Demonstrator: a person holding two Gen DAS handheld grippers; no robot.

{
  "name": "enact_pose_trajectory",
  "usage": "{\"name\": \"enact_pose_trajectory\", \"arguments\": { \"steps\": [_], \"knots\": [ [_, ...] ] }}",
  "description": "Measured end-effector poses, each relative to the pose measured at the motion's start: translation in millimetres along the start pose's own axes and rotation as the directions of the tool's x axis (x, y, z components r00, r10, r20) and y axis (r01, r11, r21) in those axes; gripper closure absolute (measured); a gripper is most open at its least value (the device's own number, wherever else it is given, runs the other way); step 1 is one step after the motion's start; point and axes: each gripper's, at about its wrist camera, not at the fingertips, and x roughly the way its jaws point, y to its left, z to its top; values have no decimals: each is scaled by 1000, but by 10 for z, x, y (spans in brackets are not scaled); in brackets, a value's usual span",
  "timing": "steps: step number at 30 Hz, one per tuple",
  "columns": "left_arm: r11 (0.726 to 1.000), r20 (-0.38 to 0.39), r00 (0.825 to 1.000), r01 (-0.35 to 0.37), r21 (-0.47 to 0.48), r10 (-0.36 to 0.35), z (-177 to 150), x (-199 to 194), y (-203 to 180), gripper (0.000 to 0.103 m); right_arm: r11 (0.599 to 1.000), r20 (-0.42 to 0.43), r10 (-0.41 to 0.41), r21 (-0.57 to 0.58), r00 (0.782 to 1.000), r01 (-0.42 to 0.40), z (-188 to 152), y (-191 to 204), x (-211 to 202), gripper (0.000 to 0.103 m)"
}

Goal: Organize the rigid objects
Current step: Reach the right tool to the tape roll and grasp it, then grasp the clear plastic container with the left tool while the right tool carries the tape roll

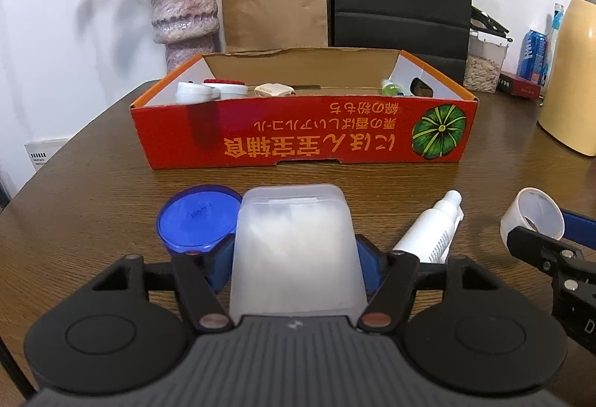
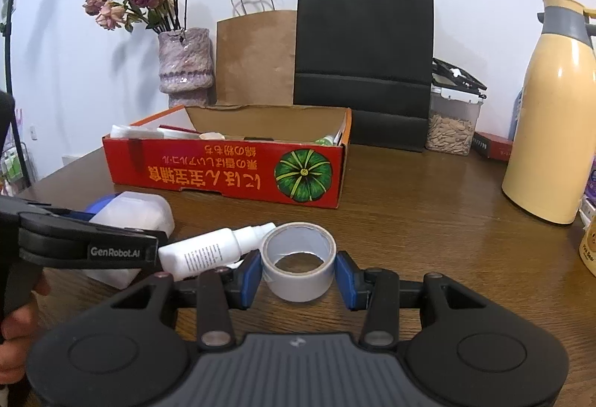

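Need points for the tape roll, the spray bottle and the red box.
tape roll (image 2: 298, 280): right wrist view, front of its outer wall.
spray bottle (image 2: 201, 254): right wrist view, middle of the white body.
red box (image 1: 298, 135): left wrist view, printed front wall.

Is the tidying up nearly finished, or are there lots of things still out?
Partly done. The red box already holds several small things. In hand: the left gripper is closed on the frosted plastic case, and the right gripper grips the tape roll. Still left on the table: the blue lid and the white spray bottle.
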Motion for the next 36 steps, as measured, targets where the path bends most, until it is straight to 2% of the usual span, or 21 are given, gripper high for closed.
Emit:
{"name": "enact_pose_trajectory", "arguments": {
  "steps": [9,24,36],
  "knots": [
    [1000,72,997,3,29,-5,-5,-183,-21,36,999,25,-32,35,999,31,1,18,-62,61],
    [1000,156,988,19,-4,-18,51,-477,188,36,995,105,-45,91,993,35,33,180,-243,61],
    [998,211,977,27,-49,-16,355,-610,501,36,997,149,-29,75,988,18,310,453,-211,61]
  ]
}}
